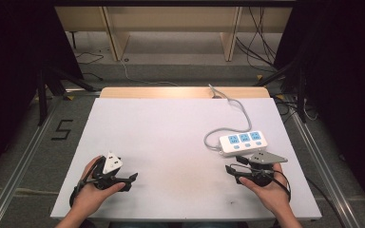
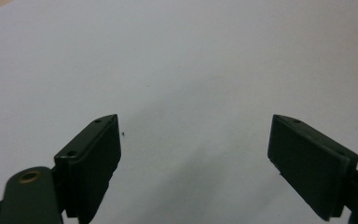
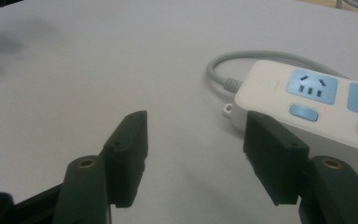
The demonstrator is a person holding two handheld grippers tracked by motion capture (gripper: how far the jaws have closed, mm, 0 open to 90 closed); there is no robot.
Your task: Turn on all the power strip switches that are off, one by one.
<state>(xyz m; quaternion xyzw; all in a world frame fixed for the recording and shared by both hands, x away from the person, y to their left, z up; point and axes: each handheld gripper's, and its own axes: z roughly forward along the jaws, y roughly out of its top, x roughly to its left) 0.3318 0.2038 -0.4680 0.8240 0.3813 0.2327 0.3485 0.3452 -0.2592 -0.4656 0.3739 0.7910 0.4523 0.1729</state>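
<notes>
Claws both gape wide and empty over the white bench (image 1: pixel 171 137), left claw (image 1: pixel 132 179) near its front-left, right claw (image 1: pixel 229 170) just beside the white power strip (image 1: pixel 243 142) at right.

A black numeral "5" (image 1: pixel 62 129) is marked on the grey floor, left of the desk (image 1: pixel 171 137).

A white power strip (image 1: pixel 243 143) with three pale-blue sockets and matching blue switches lies on a plain white table (image 1: pixel 171 142), its cord (image 1: pixel 237 114) light grey. Both grippers, left (image 1: pixel 132 177) and right (image 1: pixel 229 168), have black jaws with brass-coloured screws; the right carries a grey plate (image 1: pixel 267 157), the left a white block.
</notes>
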